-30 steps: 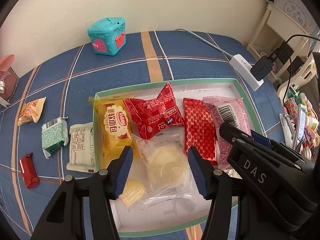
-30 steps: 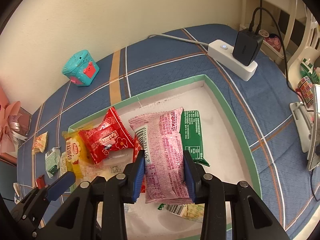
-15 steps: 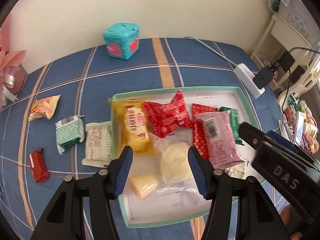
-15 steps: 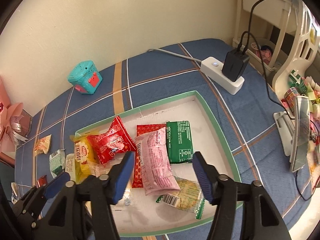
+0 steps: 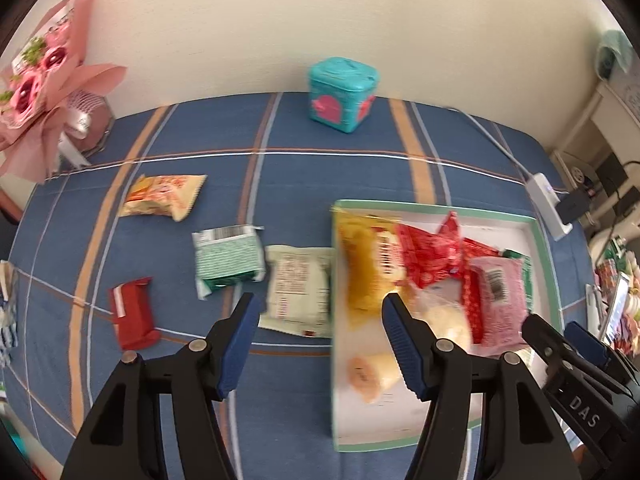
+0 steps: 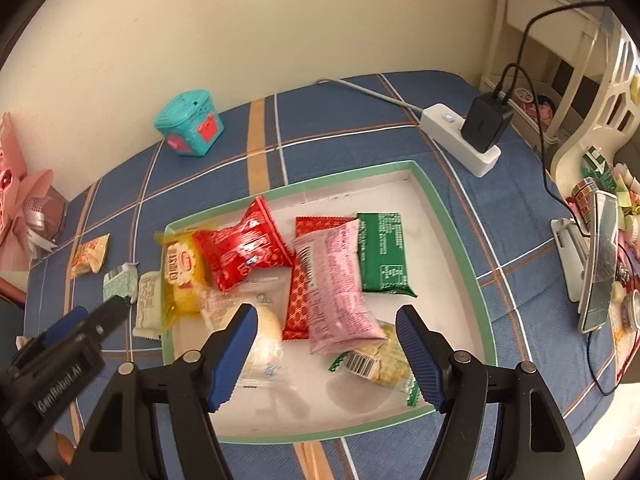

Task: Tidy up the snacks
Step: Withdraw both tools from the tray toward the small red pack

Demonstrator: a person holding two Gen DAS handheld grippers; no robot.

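A white tray with a green rim [image 6: 452, 236] [image 5: 536, 240] holds several snacks: a pink packet [image 6: 334, 284] [image 5: 500, 300], a green packet [image 6: 382, 252], red packets [image 6: 240, 254] and a yellow one [image 6: 180, 276]. Loose snacks lie left of the tray in the left wrist view: a pale packet [image 5: 298, 288], a green-and-white packet [image 5: 226, 258], a red bar [image 5: 132, 314] and an orange packet [image 5: 164, 196]. My left gripper [image 5: 316, 328] is open and empty above the pale packet and the tray's left rim. My right gripper [image 6: 326, 340] is open and empty above the tray.
A teal toy box [image 5: 340, 94] stands at the back by the wall. A pink bouquet [image 5: 44, 80] is at the far left. A white power strip with a black charger [image 6: 464, 136] lies right of the tray. Shelves with clutter [image 6: 600, 200] stand at the right.
My right gripper let go of the pink packet, opened and drew back above the tray. My left gripper moved left, from over the tray toward the loose snacks.
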